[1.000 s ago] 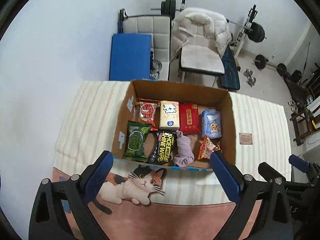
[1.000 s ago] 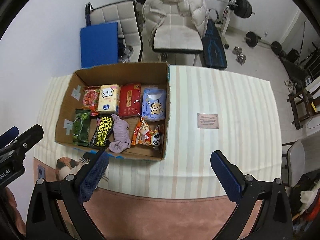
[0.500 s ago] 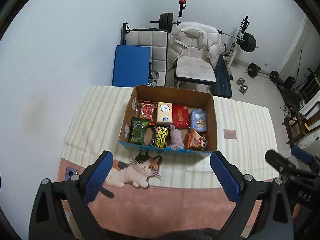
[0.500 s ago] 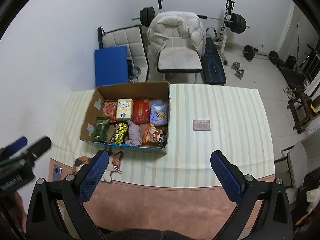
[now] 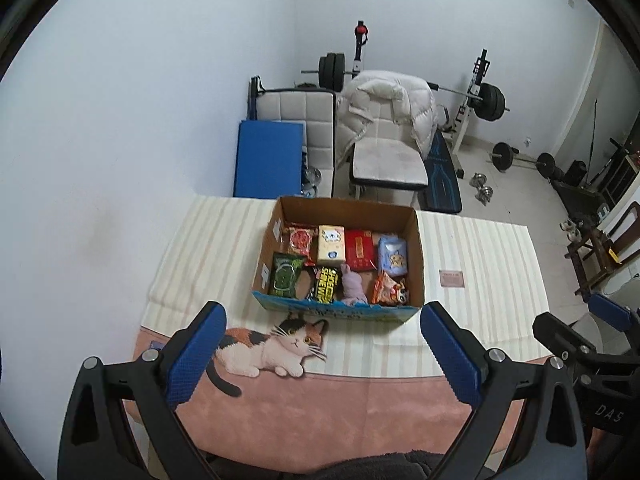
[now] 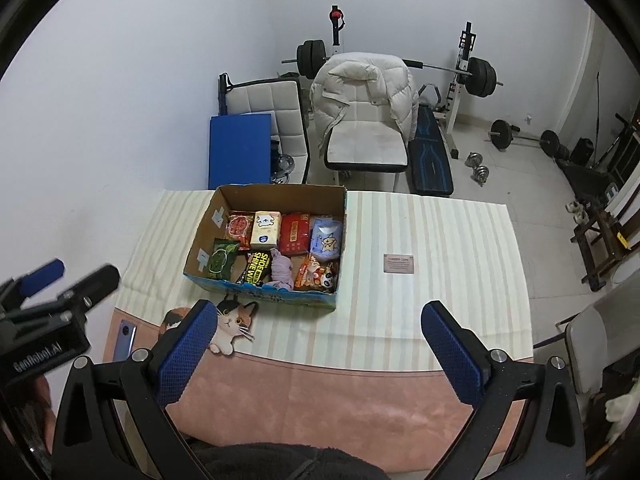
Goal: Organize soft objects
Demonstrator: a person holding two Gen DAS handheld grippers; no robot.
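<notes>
Left wrist view: cardboard box [image 5: 338, 308] sits mid-frame on the striped tablecloth [image 5: 208, 248], smaller and farther off than a second ago, when it filled the centre. Both tongs have drawn back toward the near table edge. Left gripper [image 5: 320, 344] gapes wide, nothing between its blue pads; right gripper [image 6: 316, 340] likewise spread wide and empty. Box contents, two rows: green packet [image 5: 285, 278], shoe-wipes pack [image 5: 326, 289], lilac cloth [image 5: 353, 288], red pack [image 5: 359, 249], blue tissue pack [image 5: 394, 255]. Nothing soft lies loose on the cloth. Small card [image 6: 398, 263] right of the box. Judgement: the pull-back with empty tongs suggests sorting is finished or pausing.
</notes>
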